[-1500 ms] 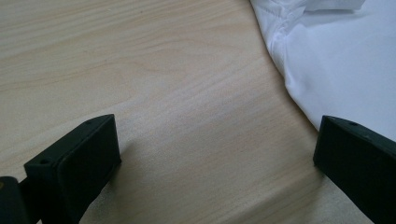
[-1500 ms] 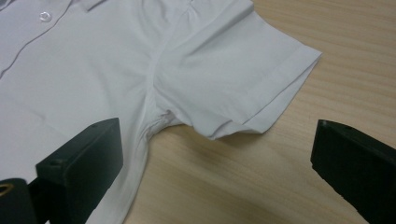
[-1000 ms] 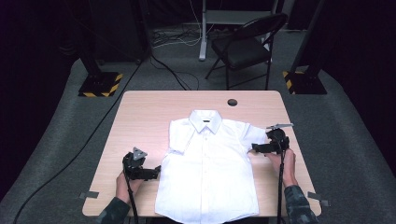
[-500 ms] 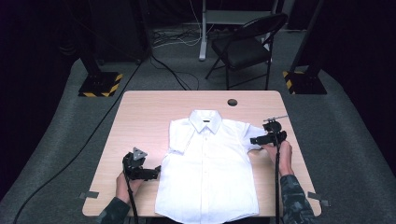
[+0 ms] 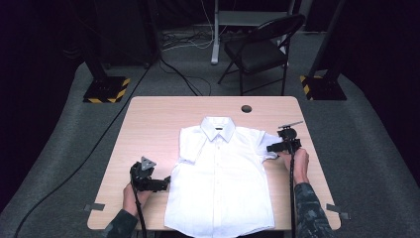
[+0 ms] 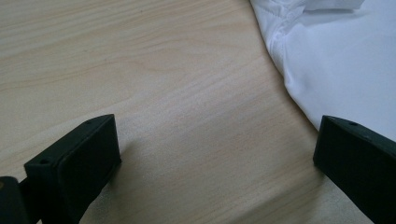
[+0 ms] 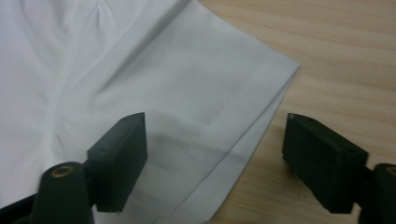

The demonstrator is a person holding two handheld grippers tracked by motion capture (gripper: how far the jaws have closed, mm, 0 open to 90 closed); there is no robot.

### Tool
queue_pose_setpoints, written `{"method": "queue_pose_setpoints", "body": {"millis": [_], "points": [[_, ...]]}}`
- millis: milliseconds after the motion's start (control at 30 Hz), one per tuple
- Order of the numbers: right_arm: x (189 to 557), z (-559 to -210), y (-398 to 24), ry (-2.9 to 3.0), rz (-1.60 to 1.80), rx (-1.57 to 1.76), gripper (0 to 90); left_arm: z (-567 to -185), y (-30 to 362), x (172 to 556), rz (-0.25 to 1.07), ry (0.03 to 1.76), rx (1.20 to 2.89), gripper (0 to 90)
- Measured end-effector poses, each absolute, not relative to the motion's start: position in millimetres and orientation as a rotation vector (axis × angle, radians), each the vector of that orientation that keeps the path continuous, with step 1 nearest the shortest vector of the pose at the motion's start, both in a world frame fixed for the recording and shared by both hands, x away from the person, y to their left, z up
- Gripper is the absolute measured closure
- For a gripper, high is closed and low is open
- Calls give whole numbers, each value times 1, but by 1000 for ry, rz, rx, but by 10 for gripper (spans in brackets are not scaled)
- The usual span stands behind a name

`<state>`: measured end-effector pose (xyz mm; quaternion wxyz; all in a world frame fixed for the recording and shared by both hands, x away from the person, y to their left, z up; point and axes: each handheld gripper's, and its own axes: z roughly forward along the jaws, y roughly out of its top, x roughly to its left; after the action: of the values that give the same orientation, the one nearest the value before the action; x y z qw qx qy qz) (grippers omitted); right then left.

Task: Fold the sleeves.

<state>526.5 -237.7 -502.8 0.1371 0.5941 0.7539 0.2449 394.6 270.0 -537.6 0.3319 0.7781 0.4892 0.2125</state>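
Dark room with grey carpet, a folding chair (image 5: 260, 47) beyond a pale wooden desk (image 5: 163, 119). White short-sleeved shirt (image 5: 220, 183) spread flat, buttoned, collar away from the person. Left sleeve (image 5: 190, 148) already folded in over the chest; right sleeve (image 7: 219, 93) lying out flat, not yet folded, and body folds apparently all to come. Right gripper (image 7: 215, 158) at that sleeve's hem, fingers just closing but apart, cloth between them, not pinched. Left gripper (image 6: 217, 149) low over bare desk, fingers wide apart, shirt edge just beside one finger.
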Motion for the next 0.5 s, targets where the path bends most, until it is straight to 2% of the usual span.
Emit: {"method": "queue_pose_setpoints", "body": {"millis": [200,500], "points": [[526,-501,-238,2148,695,1720,402,-538,270,395,555,1278,2033,0],[523,-501,-238,2099,674,1734,621,-538,270,395,555,1278,2033,0]]}}
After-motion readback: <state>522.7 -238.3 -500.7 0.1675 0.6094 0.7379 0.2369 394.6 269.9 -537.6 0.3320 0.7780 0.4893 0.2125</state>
